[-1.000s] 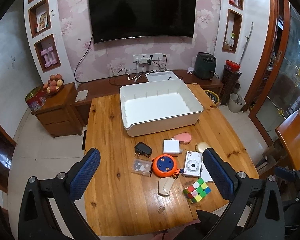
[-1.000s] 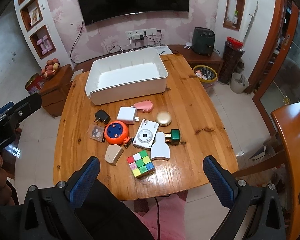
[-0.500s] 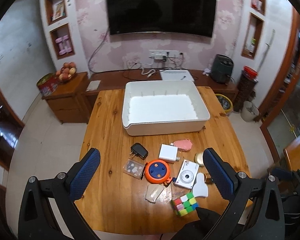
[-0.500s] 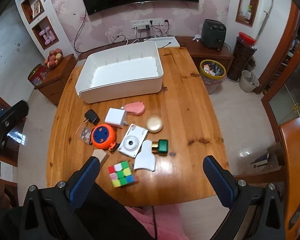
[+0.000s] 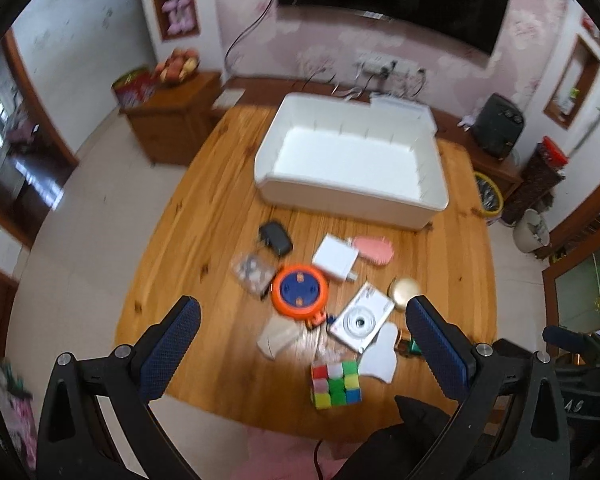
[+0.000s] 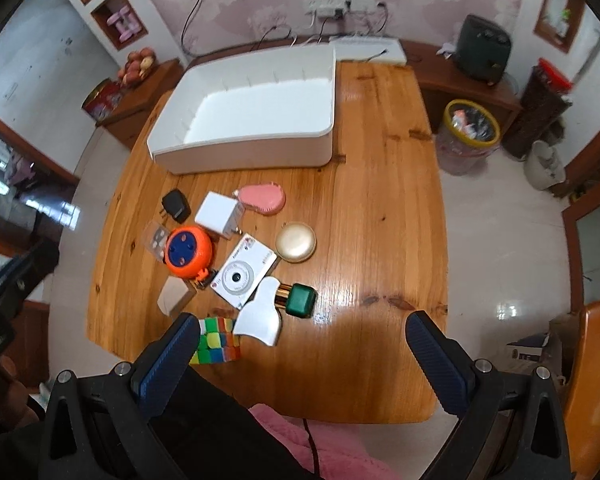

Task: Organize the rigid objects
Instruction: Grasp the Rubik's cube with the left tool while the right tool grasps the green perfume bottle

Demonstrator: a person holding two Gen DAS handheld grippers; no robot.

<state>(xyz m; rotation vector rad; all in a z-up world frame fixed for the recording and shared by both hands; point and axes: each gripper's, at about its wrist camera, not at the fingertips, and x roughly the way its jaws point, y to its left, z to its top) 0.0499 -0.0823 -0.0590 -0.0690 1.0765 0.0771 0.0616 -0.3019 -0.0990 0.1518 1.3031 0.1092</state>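
Observation:
A white empty bin stands at the far side of the wooden table. In front of it lie several small objects: a black charger, a white adapter, a pink brush, an orange reel, a white camera, a gold compact, a green-capped bottle and a colour cube. My left gripper and right gripper are both open and empty, high above the table's near edge.
A beige wedge, a clear packet and a white flat piece lie among the objects. A low wooden cabinet with fruit stands left of the table. A yellow-rimmed bin stands on the floor at the right.
Both grippers have risen and tilted, so the table looks smaller and further below. The left view swung to the left. The objects have not moved.

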